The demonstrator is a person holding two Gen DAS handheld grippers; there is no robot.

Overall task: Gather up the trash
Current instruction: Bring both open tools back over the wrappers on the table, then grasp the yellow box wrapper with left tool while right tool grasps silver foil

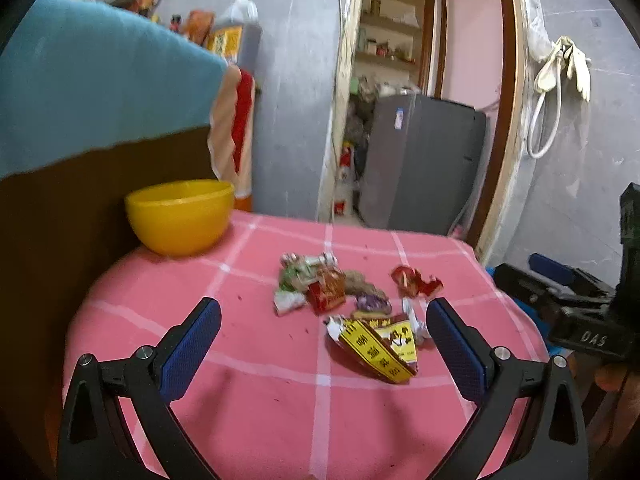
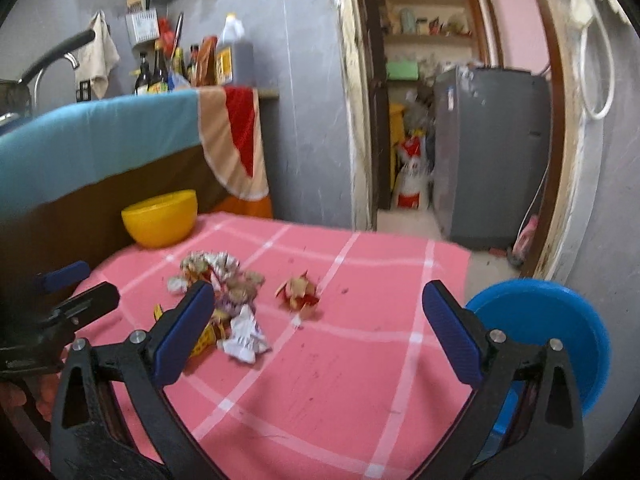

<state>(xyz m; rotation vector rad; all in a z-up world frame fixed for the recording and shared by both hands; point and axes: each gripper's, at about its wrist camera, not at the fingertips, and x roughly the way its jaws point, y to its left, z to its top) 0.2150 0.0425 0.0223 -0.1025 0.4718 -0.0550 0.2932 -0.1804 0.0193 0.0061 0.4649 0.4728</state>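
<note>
Pink cloth point(image 1: 260, 400) carries crumpled wrappers point(image 1: 332, 292) — possibly candy; left gripper point(image 1: 324, 320) and right gripper point(image 2: 318, 300) gape empty.

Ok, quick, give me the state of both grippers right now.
Left gripper: open, holding nothing, above the wrappers.
Right gripper: open, holding nothing, above the pink tablecloth.

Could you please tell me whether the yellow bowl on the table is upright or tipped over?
Upright: the yellow bowl sits on its base, rim facing up, in both views.
</note>
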